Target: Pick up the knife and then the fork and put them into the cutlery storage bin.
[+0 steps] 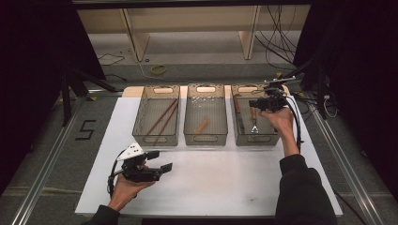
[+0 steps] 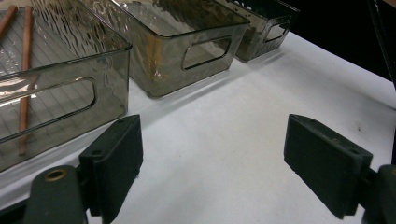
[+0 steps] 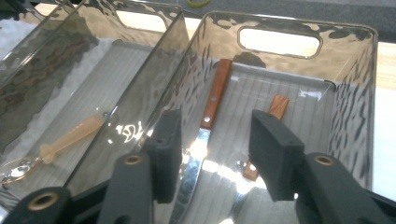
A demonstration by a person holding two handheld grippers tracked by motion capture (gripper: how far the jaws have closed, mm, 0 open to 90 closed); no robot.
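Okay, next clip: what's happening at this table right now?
A person sorts cutlery into three clear bins. The right gripper hangs open over the right bin, which holds a wooden-handled knife and fork; nothing is between its fingers. The left gripper waits open above the white mat.

Bare white table (image 1: 211,178) open before my left gripper (image 1: 157,164), three bins (image 1: 205,115) walling the far edge, my right gripper (image 3: 212,154) hemmed by the right bin's walls (image 3: 355,93).
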